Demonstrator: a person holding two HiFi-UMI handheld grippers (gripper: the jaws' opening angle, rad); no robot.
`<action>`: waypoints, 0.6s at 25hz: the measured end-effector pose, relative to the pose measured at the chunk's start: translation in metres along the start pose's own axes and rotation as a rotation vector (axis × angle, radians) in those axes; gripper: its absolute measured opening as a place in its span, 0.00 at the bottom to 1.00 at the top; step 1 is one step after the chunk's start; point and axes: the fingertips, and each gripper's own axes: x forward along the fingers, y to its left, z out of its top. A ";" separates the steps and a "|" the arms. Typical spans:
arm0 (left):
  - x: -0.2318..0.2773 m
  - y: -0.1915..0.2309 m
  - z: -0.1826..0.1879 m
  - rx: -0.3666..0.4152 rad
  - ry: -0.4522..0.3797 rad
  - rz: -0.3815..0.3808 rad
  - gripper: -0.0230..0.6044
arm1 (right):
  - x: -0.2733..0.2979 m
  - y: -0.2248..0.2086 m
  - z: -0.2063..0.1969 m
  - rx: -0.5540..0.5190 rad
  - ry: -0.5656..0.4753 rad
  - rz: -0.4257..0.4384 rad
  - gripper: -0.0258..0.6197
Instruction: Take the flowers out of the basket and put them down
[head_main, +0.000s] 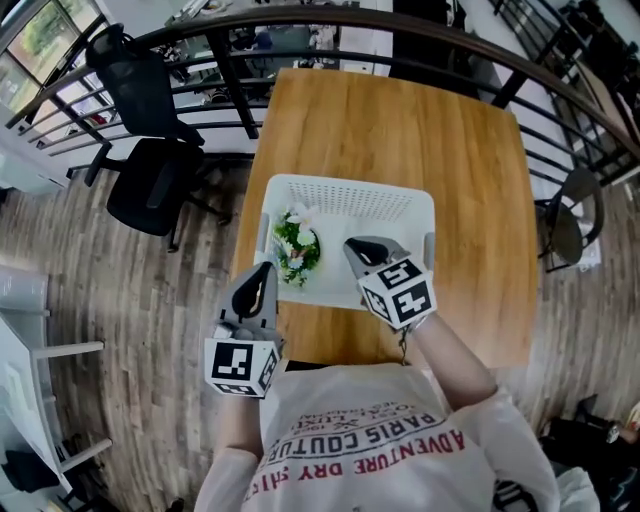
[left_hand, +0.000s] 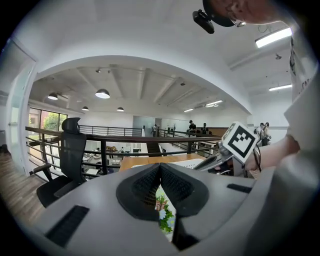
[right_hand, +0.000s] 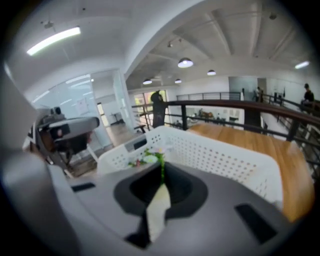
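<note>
The person holds both arms forward from the chest, a gripper in each hand. The left gripper (head_main: 262, 272) sits lower and nearer the body, pointing ahead almost level. Its marker cube (head_main: 240, 365) faces up, just in front of the left forearm (head_main: 238, 425). In the left gripper view its jaws meet at the tips, with nothing clamped between them. The right gripper (head_main: 362, 248) reaches a little further forward and tilts downward, angled slightly toward the left one. The bare right forearm (head_main: 452, 355) stretches out behind it from a pale sleeve. Its jaws are also pressed together and empty. The two grippers are near each other but apart.
</note>
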 end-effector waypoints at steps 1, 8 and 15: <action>0.004 0.007 0.000 0.003 0.001 -0.008 0.08 | 0.012 -0.002 -0.006 0.033 0.050 0.011 0.09; 0.030 0.052 -0.002 -0.031 0.009 -0.060 0.08 | 0.088 -0.013 -0.037 0.151 0.329 0.033 0.22; 0.043 0.082 -0.019 -0.060 0.045 -0.105 0.08 | 0.136 -0.019 -0.074 0.206 0.500 -0.005 0.22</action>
